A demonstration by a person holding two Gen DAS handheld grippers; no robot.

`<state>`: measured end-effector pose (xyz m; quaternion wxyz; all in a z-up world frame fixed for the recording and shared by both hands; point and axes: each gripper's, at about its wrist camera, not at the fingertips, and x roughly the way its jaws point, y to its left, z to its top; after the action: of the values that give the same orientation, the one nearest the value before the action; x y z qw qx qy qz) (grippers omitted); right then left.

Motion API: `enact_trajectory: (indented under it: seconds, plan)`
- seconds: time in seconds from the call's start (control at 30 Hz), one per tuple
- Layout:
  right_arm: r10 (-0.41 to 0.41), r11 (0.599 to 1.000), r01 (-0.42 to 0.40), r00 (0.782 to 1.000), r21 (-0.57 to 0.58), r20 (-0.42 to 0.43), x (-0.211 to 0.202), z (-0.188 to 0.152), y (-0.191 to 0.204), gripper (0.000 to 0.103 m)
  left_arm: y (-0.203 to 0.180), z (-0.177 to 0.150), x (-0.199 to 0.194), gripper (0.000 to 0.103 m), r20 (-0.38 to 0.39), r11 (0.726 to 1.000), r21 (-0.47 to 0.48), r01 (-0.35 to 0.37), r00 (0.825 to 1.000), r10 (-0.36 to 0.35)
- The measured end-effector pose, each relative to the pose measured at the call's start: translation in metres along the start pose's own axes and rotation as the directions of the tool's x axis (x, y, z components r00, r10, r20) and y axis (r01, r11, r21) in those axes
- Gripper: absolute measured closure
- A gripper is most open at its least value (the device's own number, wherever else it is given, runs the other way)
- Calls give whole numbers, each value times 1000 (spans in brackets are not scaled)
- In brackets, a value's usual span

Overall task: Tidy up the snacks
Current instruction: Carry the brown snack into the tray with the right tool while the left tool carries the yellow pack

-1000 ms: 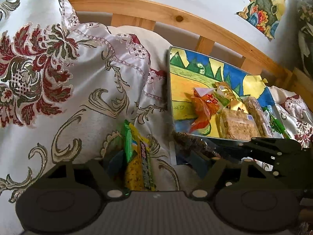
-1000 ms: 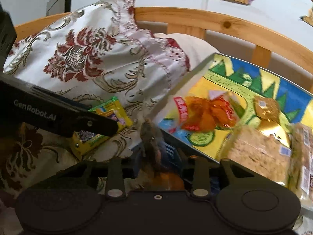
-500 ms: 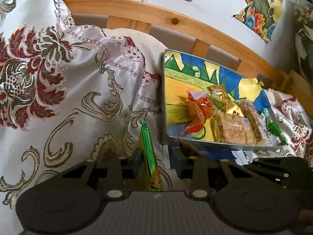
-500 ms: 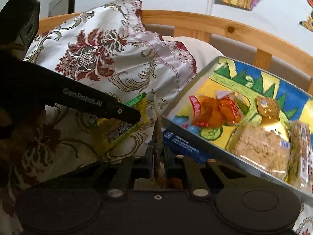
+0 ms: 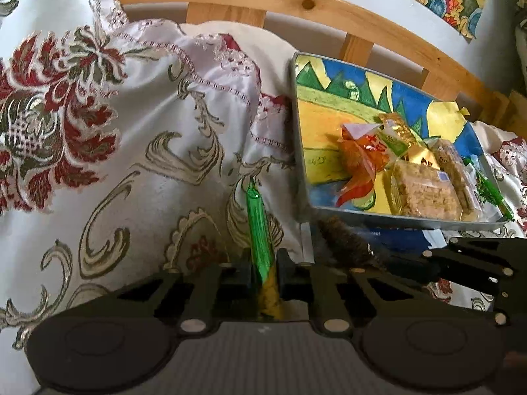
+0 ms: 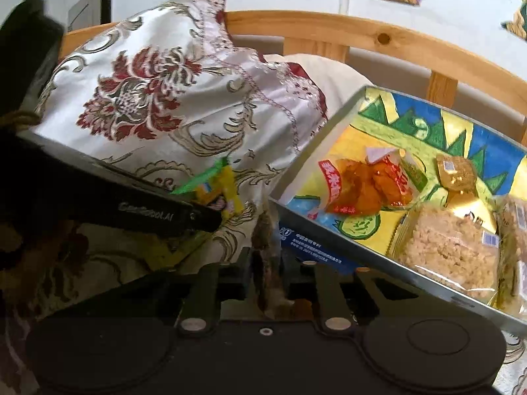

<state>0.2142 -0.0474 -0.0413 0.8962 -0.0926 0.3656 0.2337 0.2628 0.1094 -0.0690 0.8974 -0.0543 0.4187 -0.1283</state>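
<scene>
The left gripper (image 5: 263, 273) has just closed its fingers on a green-and-yellow packet (image 5: 258, 227), pinched edge-on above the bedspread (image 5: 138, 151). The right gripper (image 6: 266, 275) clamps a dark brown snack (image 6: 265, 247). Both seem meant for the tray (image 6: 329, 227) of snacks just beside; its raised near rim stands in the way.

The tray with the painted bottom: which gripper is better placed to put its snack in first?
Probably the right gripper: its dark brown snack sits against the tray wall, while the left gripper with the green-yellow packet stays over the bedspread.
</scene>
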Motion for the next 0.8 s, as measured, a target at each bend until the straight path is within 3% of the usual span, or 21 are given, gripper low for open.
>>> enact_trajectory:
  seconds: [0.2,0.6,0.8]
  plan:
    - [-51,995,52,999,-87,15,-15,-4,18,90,-4,-4,-13,91,-13,1000,-16,4,1000,-4]
    - [-103,994,106,991,-33,87,-75,-18,9,91,-27,-14,-49,91,-18,995,-44,85,996,-86]
    - [-151,988,148,982,34,116,-104,-22,-10,90,-43,-4,-58,91,23,992,-28,121,993,-120]
